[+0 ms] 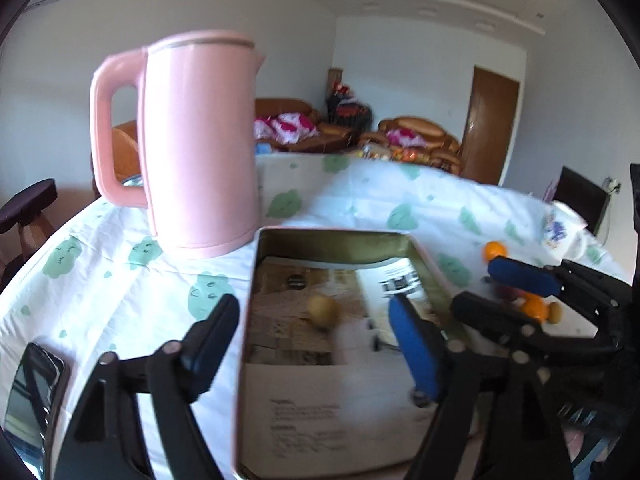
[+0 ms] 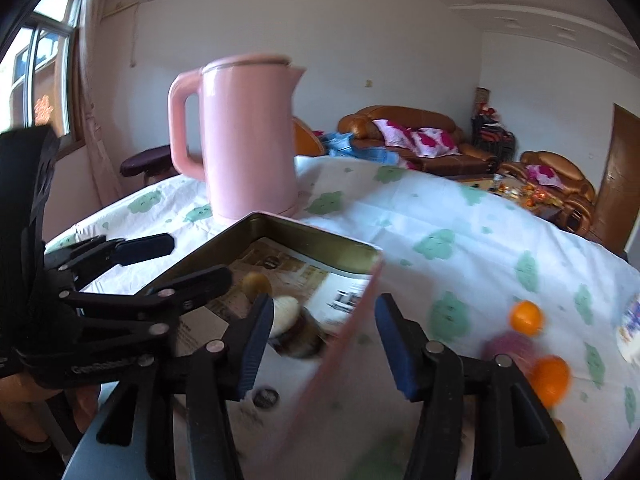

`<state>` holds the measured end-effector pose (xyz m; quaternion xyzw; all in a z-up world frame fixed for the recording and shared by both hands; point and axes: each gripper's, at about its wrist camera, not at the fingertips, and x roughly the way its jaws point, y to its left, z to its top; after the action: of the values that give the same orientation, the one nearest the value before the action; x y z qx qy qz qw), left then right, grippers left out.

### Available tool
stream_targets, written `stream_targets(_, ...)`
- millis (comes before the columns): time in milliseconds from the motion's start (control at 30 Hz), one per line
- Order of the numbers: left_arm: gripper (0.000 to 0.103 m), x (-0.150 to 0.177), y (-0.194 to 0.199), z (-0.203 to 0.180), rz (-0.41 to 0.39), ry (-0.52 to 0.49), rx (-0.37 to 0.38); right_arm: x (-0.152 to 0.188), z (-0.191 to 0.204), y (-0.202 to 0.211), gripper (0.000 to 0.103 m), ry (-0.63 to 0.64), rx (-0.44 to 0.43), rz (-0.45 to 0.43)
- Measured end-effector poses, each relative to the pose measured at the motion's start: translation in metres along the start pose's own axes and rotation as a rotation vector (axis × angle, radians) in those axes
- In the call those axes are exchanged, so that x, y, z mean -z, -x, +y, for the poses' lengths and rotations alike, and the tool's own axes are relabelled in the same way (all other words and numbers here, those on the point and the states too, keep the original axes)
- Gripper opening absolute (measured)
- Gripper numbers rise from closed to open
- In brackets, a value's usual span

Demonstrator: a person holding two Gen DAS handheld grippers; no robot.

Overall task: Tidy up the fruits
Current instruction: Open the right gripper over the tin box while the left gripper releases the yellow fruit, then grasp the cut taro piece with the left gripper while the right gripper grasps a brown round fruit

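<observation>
1. Right gripper (image 2: 320, 344) spread wide, holding nothing, straddling the near right wall of the tin tray (image 2: 352, 256); left pad over the tray's paper lining, right pad over the tablecloth (image 2: 460, 216).
2. Left gripper (image 1: 312, 344) likewise wide and empty, hovering over the tray's left side, small yellowish fruit (image 1: 323, 310) lying loose inside the tray between its pads, a little ahead.
3. Still outside the tray: two oranges (image 2: 526, 317) (image 2: 550, 376) and a blurred purplish fruit (image 2: 508, 346), clustered on the cloth just right of the right gripper.
4. Judged: right gripper clearly nearer to that cluster; a swing rightward, away from the tray wall, called for.
5. Round fruits, no long axis to align with.
</observation>
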<state>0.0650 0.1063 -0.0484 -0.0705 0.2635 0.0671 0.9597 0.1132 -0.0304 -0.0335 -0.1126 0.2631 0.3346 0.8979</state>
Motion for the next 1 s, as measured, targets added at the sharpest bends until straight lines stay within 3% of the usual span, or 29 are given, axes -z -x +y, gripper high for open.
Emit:
stream_targets(300, 0.084, 0.012, 0.020, -0.052, -0.010, -0.082, 0.107, 0.048, -0.066, 0.077, 0.056, -0.086, 0.176, 0.010)
stream_targets(533, 0.084, 0.019, 0.016, -0.090, 0.023, -0.153, 0.144, 0.081, -0.083, 0.080, 0.056, -0.126, 0.123, 0.105)
stream_targets(900, 0.084, 0.021, 0.008, -0.117, 0.054, -0.210, 0.159, 0.092, -0.083, 0.052, 0.056, -0.146, 0.054, 0.262)
stream_targets(967, 0.084, 0.021, 0.006, -0.123, 0.069, -0.222, 0.171, 0.093, -0.084, 0.050, 0.051, -0.149, 0.056, 0.275)
stream_targets(1000, 0.084, 0.022, 0.006, -0.125, 0.072, -0.226, 0.177, 0.092, -0.084, 0.050, 0.041, -0.148, 0.059, 0.277)
